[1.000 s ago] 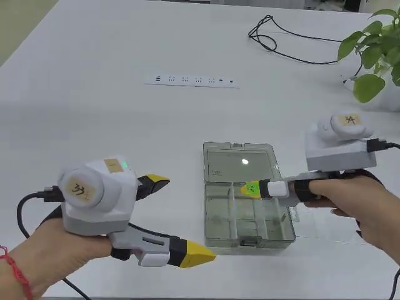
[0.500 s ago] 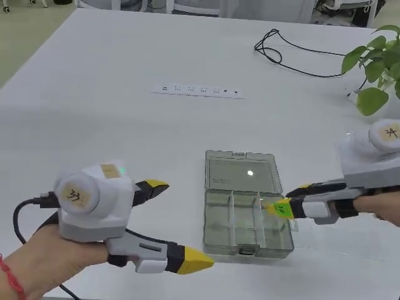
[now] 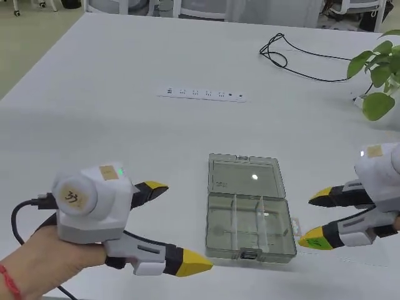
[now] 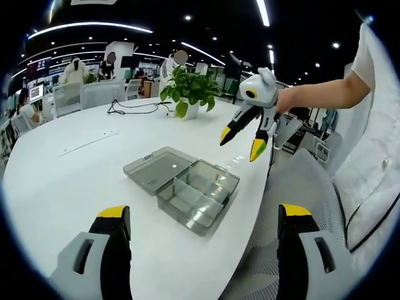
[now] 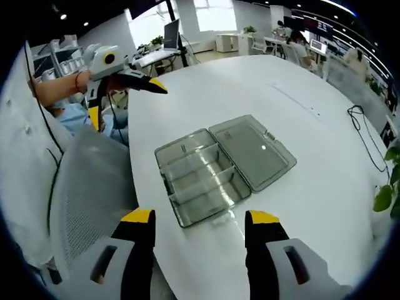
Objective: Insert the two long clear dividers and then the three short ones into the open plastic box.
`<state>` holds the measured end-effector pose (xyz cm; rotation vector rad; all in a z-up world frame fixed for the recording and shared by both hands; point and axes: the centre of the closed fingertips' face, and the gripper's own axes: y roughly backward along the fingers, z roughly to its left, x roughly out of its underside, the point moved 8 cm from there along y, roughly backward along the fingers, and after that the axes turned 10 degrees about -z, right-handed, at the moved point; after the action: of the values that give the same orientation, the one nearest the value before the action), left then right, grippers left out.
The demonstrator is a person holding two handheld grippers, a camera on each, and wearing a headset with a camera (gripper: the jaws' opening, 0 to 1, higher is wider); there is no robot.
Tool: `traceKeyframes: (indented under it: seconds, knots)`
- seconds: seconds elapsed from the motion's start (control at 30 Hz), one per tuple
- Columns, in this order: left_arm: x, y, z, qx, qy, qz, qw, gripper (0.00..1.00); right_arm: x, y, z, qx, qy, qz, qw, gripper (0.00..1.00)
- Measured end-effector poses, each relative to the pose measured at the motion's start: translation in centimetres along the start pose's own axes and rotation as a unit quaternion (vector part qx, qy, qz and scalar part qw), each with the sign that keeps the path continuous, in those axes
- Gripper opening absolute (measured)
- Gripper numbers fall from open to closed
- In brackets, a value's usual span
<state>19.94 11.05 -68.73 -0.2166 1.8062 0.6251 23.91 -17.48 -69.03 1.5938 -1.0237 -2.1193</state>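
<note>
Left gripper (image 3: 185, 226): jaws apart, empty. Right gripper (image 3: 307, 220): jaws apart, empty. The open plastic box (image 3: 210, 226) lies on the white table (image 3: 125, 125) between both jaw pairs, touching neither. Clear dividers (image 3: 235, 215) stand inside its tray.

Table (image 3: 112, 125): everything else is borne on it.
Plastic box (image 3: 215, 232): set near the front edge, right of centre.
Lid (image 3: 245, 176): laid flat on the table directly behind the tray part, joined to it along the hinge.
Dividers (image 3: 235, 215): stood upright inside the tray part.
Power strip (image 3: 201, 94): placed behind the box, well apart from it.
Cable (image 3: 294, 56): laid farther back, right of the power strip.
Plant (image 3: 381, 75): set at the right edge, right of the cable.
Left gripper (image 3: 178, 225): held left of the box, apart from it.
Right gripper (image 3: 315, 219): held just right of the box, not touching it.
</note>
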Motion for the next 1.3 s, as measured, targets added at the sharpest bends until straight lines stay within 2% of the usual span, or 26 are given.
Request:
traceKeyframes:
  seconds: [0.1,0.13,0.23,0.27,0.37,0.5,0.63,0.97,1.1,1.2,1.3]
  knots:
    - [0.1,0.1,0.0,-0.001,0.002,0.001,1.0,1.0,1.0,-0.3,-0.5,-0.012,0.037,0.024,0.9989,0.6]
    - [0.1,0.1,-0.1,-0.001,0.002,0.002,1.0,1.0,1.2,-0.4,-0.6,-0.014,0.036,0.029,0.9988,0.6]
    - [0.1,0.2,-0.1,-0.003,0.004,0.002,1.0,1.0,1.9,-0.7,-0.8,-0.03,0.069,0.053,0.9957,0.59]
    - [0.1,0.2,0.0,-0.004,0.005,0.002,1.0,1.0,2.3,-0.9,-1.0,-0.029,0.074,0.066,0.9946,0.59]
    - [0.2,0.2,0.0,-0.005,0.006,0.002,1.0,1.0,4.0,-2.0,-2.4,-0.039,0.093,0.08,0.9917,0.58]
    - [0.2,0.3,0.0,-0.007,0.009,0.001,0.9999,1.0,4.6,-2.7,-2.4,-0.049,0.138,0.11,0.9831,0.55]
    - [0.3,0.4,0.0,-0.009,0.012,0.002,0.9999,1.0,5.8,-3.5,-3.1,-0.054,0.165,0.137,0.9753,0.52]
    - [0.5,0.5,0.0,-0.013,0.018,0.002,0.9997,1.0,7.2,-4.8,-4.5,-0.057,0.177,0.164,0.9688,0.46]
    - [0.5,0.4,0.1,-0.014,0.019,0.002,0.9997,1.0,7.4,-4.8,-4.6,-0.057,0.178,0.17,0.9676,0.46]
    - [0.5,0.4,0.2,-0.014,0.02,0.003,0.9997,1.0,7.5,-4.8,-4.6,-0.054,0.193,0.173,0.9643,0.45]
    - [0.6,0.3,0.1,-0.011,0.02,0.003,0.9997,1.0,7.4,-4.9,-4.6,-0.054,0.192,0.169,0.9652,0.44]
